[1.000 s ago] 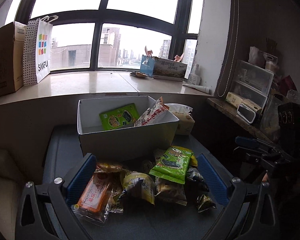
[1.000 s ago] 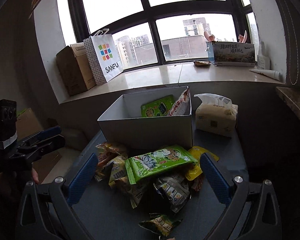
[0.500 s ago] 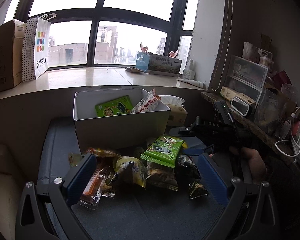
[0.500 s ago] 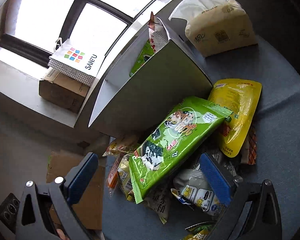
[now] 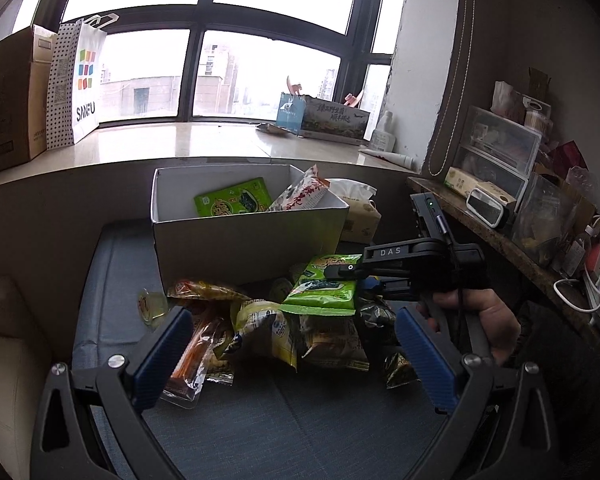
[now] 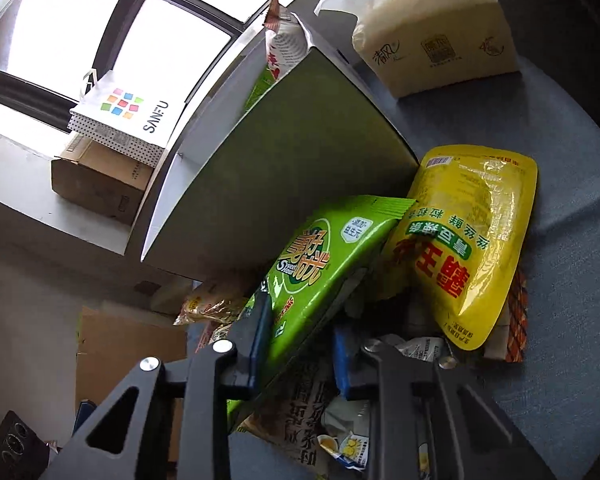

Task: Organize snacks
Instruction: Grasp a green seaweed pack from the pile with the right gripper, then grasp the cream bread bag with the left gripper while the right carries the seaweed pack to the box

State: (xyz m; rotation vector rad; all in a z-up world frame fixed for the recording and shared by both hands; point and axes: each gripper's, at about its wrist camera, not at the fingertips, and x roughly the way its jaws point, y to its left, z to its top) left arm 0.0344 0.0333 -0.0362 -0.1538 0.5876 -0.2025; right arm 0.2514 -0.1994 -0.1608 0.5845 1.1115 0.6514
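A pile of snack packets [image 5: 260, 328] lies on the blue-grey cushion in front of a white box [image 5: 244, 236]. The box holds a green packet [image 5: 232, 202] and a red-and-white packet [image 5: 300, 196]. My right gripper [image 6: 300, 344] is shut on the green seaweed packet [image 6: 320, 272], which lies on top of the pile; it also shows in the left wrist view [image 5: 324, 284]. A yellow pouch [image 6: 472, 240] lies beside it. My left gripper [image 5: 292, 352] is open and empty, hovering in front of the pile.
A tissue pack [image 6: 432, 36] stands right of the box. A windowsill behind holds a SANFU bag [image 5: 76, 84], a cardboard box [image 5: 8, 100] and a printed box [image 5: 324, 116]. A cluttered shelf [image 5: 500, 200] runs along the right wall.
My right gripper has come down from the right onto the pile and closed its jaws on the green seaweed packet. My left gripper has drawn back slightly and stays open.
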